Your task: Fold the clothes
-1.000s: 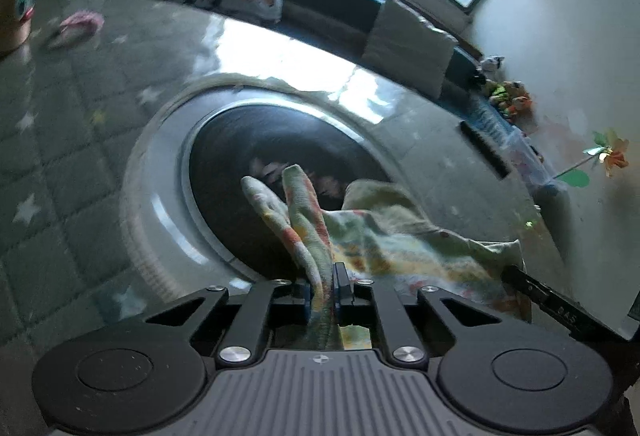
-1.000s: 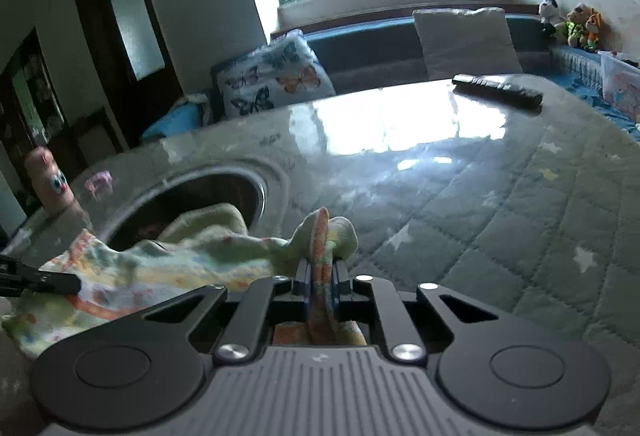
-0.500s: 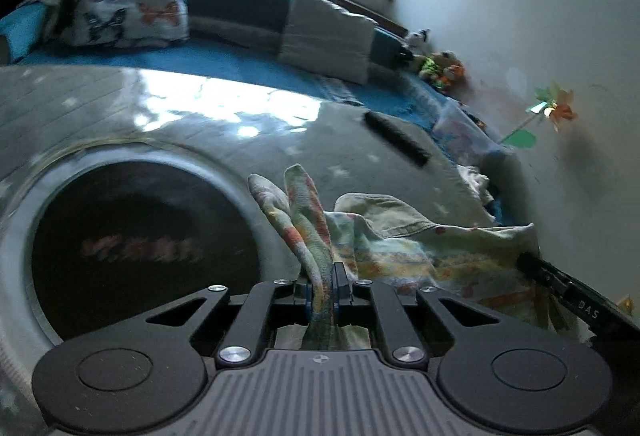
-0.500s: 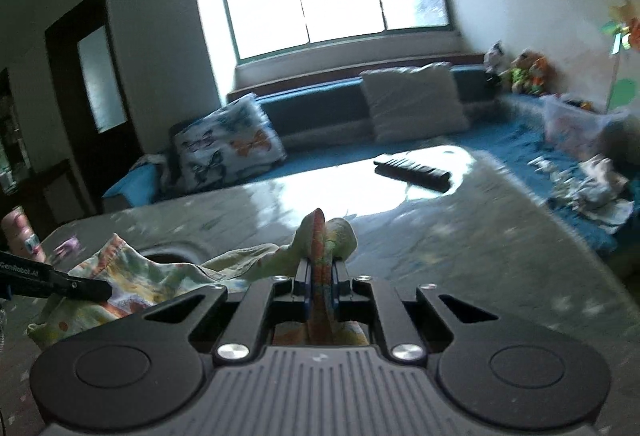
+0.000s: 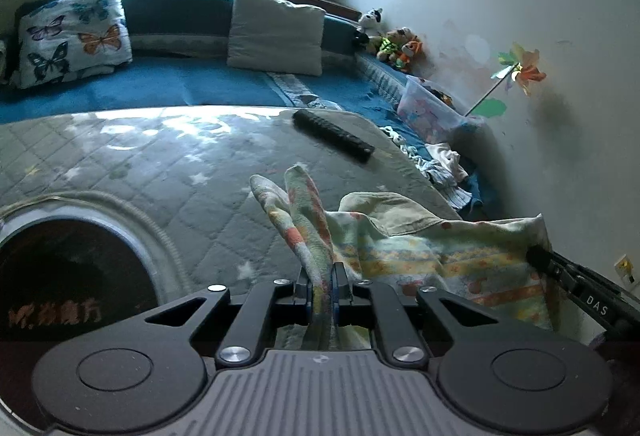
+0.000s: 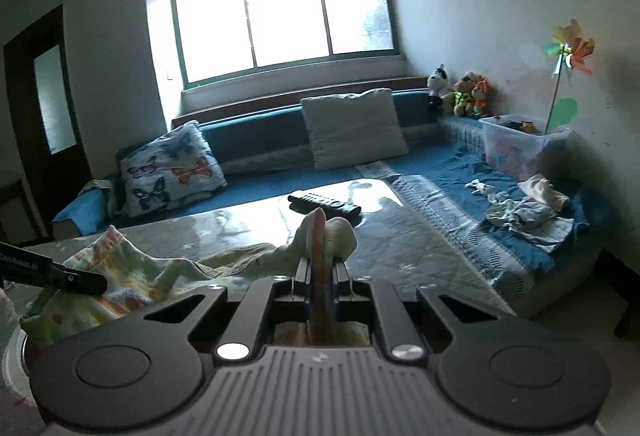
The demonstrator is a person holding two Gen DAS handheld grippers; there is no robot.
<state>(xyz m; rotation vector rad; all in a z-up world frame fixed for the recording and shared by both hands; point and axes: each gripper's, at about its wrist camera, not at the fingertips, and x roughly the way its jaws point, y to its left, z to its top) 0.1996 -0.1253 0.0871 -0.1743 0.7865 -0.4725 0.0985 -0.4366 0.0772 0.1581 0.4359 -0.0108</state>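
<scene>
Both grippers have come up and away from the round dark opening since a second ago: it filled the left wrist view then, now it sits only at lower left [image 5: 68, 276], and the right view has tilted up onto the window and sofa. Garment has come up with them.

Left gripper [image 5: 322, 282]: jaws narrow, pinched on a bunched edge of the printed garment [image 5: 440, 256]; cloth sticks up past the fingertips in two lobes. Right gripper [image 6: 321, 270]: same, jaws nearly closed on another bunched edge, cloth poking up between the fingers.

Garment hangs stretched between the two grippers, sagging in the middle, above the quilted star-print cover [image 5: 160, 164]. In each view the other gripper's finger shows at the frame edge, gripping the far corner.

Black remote [image 5: 332, 134] lies on the cover beyond the garment, apart from it. Butterfly pillow [image 6: 168, 172] and grey cushion [image 6: 352, 128] on the blue sofa behind.
</scene>
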